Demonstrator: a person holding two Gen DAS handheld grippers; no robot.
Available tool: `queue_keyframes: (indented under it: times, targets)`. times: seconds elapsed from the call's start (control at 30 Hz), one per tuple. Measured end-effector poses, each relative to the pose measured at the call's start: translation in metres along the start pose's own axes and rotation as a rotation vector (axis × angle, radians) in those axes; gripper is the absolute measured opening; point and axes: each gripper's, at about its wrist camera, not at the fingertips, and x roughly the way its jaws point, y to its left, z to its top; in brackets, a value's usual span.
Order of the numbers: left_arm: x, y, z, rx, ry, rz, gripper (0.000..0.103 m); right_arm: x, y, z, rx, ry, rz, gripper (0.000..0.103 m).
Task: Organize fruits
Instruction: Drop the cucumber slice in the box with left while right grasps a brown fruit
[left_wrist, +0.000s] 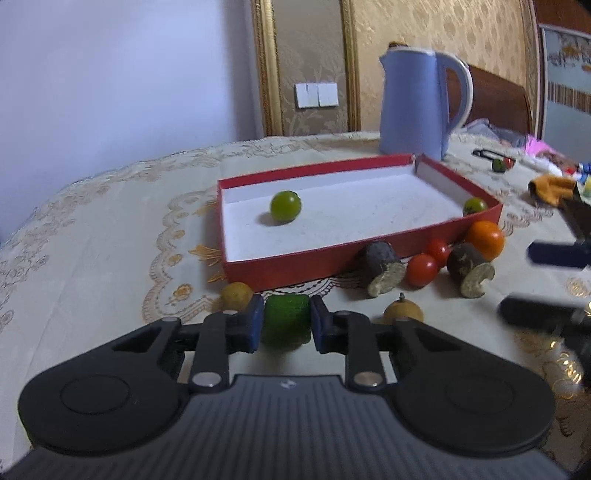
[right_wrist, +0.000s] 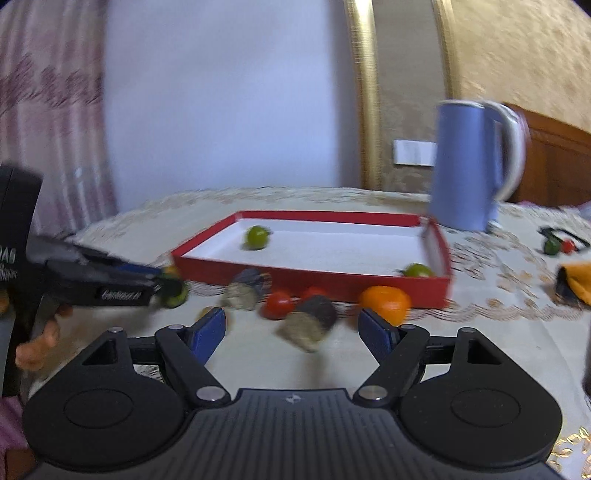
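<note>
Green fruit (left_wrist: 286, 320), low centre of frame, sat clamped in the left gripper (left_wrist: 286, 321); right gripper (right_wrist: 291, 330) gaped empty. Next, probably: carry it into the red box (left_wrist: 369, 254).

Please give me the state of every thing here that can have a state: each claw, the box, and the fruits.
Left claw: shut on a green cucumber chunk.
Right claw: open, holding nothing.
Shallow red cardboard box: open, no lid on it.
Two round green fruits: inside the box.
Round orange fruit: on the table, against the box's outer wall.
Blue electric kettle: upright, lid closed.
</note>
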Motion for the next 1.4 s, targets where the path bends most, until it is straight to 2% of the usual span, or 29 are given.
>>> queue_keyframes:
  times: [0.17,0.27,0.5,0.63,0.67,0.7,0.77,0.93,1.17,1.4]
  targets:
    - [-0.022,0.011,-0.001,-0.033,-0.055,0.034,0.024,0.013,0.028,-0.001,-0.07,0.028,0.058,0.079]
    - [-0.028,0.018,0.0,-0.06,-0.063,0.05,0.024,0.028,0.034,0.004,-0.057,0.079,0.081,0.059]
    - [-0.032,0.024,-0.004,-0.066,-0.066,0.067,0.024,0.054,0.044,0.012,-0.087,0.134,0.082,0.058]
    - [-0.032,0.023,-0.004,-0.071,-0.072,0.064,0.024,0.071,0.045,0.013,-0.083,0.192,0.086,0.051]
    - [-0.032,0.022,-0.004,-0.07,-0.072,0.064,0.024,0.076,0.044,0.013,-0.076,0.212,0.094,0.039]
    - [-0.031,0.02,-0.004,-0.07,-0.07,0.064,0.024,0.079,0.043,0.013,-0.069,0.221,0.104,0.034]
    - [-0.03,0.018,-0.003,-0.067,-0.064,0.066,0.024,0.079,0.043,0.014,-0.079,0.217,0.105,0.028]
    - [-0.03,0.007,0.005,-0.048,-0.065,0.072,0.024,0.068,0.035,0.013,-0.056,0.186,0.109,0.028]
    - [-0.025,-0.017,0.026,-0.035,-0.072,0.074,0.024,0.017,0.01,0.014,-0.026,0.07,0.091,0.028]
    - [-0.012,-0.051,0.053,-0.002,-0.086,0.08,0.024,-0.019,-0.026,0.009,0.027,-0.003,0.047,0.028]
